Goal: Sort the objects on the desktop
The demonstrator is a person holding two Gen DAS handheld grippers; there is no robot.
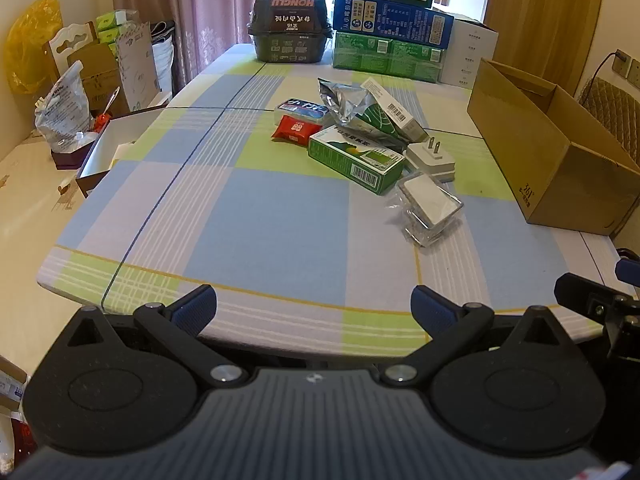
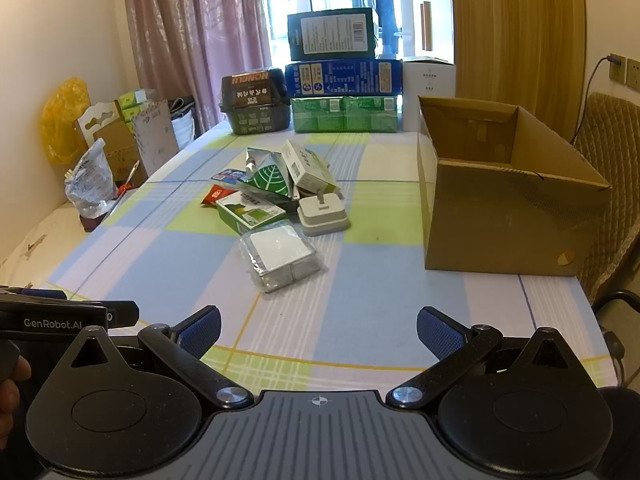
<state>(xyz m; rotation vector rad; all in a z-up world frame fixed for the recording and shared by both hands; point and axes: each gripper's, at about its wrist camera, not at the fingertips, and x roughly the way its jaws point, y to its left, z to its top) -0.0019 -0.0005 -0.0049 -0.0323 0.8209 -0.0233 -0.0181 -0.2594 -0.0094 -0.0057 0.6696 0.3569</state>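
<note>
Both tongs, left point(image 1: 314, 304) and right point(image 2: 319, 328), hung wide open and empty over the counter's point(image 1: 256, 216) near edge. Farther on lay the pile: plastic-wrapped pack point(image 2: 280, 254), charger point(image 2: 323, 213), green box point(image 1: 356, 158). The cardboard box point(image 2: 500, 216) stood right; stacked cartons point(image 2: 344, 80) beyond.

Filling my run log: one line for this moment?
phase: pre-grasp | left gripper: open | right gripper: open | item pile: untouched | cardboard box: upright

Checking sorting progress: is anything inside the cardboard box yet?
No. In the right wrist view the cardboard box shows only bare inner walls; the white plug adapter sits outside it.
</note>
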